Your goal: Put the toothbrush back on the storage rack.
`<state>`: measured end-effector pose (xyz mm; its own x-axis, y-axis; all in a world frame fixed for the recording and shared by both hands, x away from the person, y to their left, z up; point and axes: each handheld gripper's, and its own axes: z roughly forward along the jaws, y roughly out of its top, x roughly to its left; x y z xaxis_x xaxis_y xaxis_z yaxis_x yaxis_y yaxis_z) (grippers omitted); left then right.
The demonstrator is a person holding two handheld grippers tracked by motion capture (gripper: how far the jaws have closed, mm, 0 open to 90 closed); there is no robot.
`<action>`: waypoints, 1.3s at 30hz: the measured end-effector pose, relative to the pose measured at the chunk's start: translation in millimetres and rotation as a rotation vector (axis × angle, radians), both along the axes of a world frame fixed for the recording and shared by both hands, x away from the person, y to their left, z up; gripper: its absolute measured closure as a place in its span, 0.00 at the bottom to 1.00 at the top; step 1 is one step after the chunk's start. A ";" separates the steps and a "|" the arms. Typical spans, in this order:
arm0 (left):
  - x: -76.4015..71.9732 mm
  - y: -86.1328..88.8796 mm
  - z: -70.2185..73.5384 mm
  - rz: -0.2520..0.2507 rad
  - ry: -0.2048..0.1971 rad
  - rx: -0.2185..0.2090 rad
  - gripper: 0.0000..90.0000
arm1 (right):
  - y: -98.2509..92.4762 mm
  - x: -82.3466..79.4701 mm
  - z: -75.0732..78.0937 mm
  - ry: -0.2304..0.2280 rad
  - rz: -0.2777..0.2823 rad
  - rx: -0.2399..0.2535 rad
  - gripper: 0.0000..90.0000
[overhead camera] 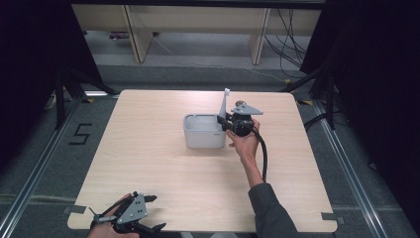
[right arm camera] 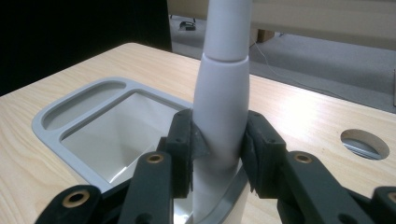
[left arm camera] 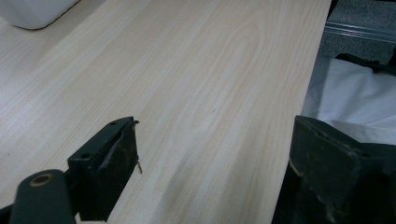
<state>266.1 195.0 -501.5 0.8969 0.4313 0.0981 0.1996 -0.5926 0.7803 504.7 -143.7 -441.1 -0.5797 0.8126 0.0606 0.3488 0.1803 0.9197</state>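
Digit "5" point(overhead camera: 80, 134) marked on floor, left of table point(overhead camera: 148, 163)

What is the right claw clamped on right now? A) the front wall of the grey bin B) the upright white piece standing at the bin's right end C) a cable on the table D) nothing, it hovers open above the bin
B: in the right gripper view the right claw has both jaws pressed against the upright white piece, which rises at the right end of the grey bin.
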 end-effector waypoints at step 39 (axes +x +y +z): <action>0.0 0.4 1.5 -0.002 0.008 -0.001 0.16 | -7.6 -22.1 10.0 0.010 0.023 -0.015 0.45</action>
